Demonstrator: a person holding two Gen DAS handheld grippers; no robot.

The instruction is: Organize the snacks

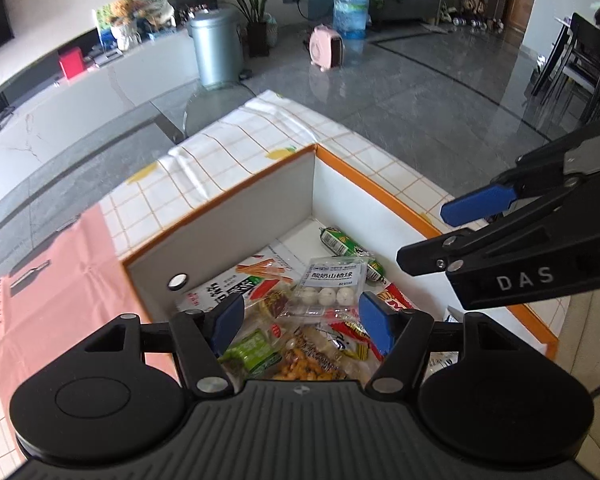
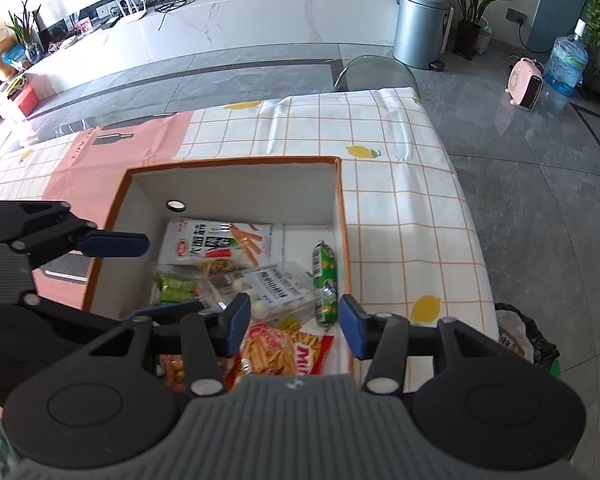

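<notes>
Both your jaws are spread wide, gripping nothing. Your left gripper (image 1: 300, 322) and right gripper (image 2: 294, 326) hover over the box (image 2: 342, 216), which sits on the counter (image 2: 400, 184). The snacks (image 2: 236, 246) lie piled inside, at twelve o'clock, apparently gathered there for tidiness.

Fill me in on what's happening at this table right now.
A person is sorting snacks with two handheld grippers. Both the left gripper and the right gripper hang open over the orange-rimmed box on the checked tablecloth, and neither holds anything. Already in the box are a pack of white hawthorn balls, a green sausage, a big white bag printed with orange sticks and a red chip bag.
</notes>
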